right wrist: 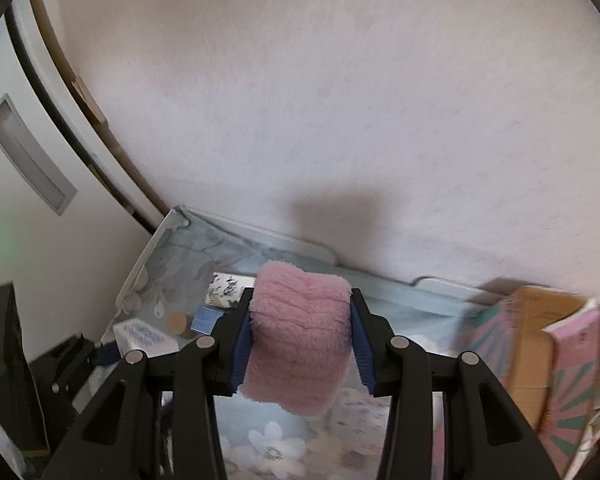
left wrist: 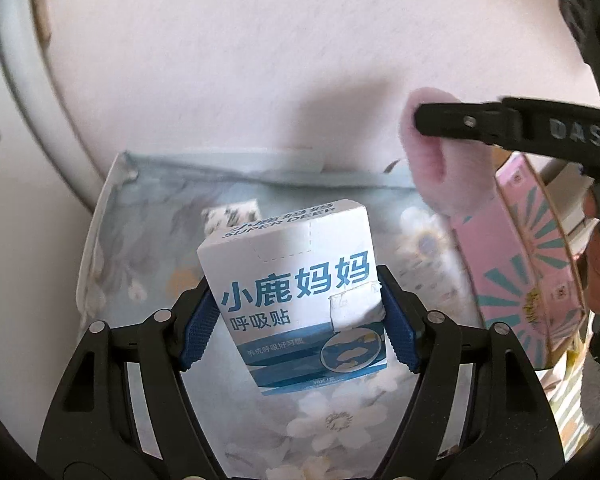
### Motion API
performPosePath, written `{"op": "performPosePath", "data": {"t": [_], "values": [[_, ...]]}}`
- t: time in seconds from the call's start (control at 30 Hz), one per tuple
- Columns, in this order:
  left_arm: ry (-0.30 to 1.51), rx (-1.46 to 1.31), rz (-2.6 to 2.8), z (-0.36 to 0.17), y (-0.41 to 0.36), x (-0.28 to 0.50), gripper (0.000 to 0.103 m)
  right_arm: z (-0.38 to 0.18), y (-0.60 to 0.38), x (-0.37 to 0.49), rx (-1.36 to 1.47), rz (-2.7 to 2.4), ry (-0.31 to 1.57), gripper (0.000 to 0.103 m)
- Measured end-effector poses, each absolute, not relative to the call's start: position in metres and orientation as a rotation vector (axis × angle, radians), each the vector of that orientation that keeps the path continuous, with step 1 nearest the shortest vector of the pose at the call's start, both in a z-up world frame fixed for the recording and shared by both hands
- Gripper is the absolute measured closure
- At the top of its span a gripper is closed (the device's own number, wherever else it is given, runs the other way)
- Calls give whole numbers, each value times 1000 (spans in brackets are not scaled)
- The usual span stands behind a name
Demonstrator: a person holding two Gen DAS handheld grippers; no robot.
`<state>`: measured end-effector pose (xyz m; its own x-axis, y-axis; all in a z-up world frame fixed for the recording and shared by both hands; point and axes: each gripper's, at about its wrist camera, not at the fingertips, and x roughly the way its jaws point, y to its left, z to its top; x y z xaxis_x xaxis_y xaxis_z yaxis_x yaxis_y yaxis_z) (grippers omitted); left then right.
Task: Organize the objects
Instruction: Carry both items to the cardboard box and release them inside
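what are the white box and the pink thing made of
White box: looks like thin printed cardboard, smooth and matte, with sharp folded edges and a dashed tear line. Pink thing: soft fleece-like fabric, judging by its fuzzy ribbed pile; exact fibre unclear.

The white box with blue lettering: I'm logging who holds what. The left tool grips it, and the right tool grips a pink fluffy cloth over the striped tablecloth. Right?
Nearly. The tablecloth is floral, not striped; the left wrist view shows white flowers on pale blue. The rest stands: the left tool grips the white box, and the right tool grips the pink fluffy cloth.
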<state>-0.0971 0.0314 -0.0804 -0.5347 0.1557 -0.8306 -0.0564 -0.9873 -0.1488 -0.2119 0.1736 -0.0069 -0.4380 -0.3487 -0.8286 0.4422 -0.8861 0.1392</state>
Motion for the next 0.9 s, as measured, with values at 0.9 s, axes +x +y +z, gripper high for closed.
{"op": "performPosePath", "data": {"t": [0.9], "values": [[171,-1129,2342,-8,202,-184,33,53,376,-135,1376,-2740,-68,62]]}}
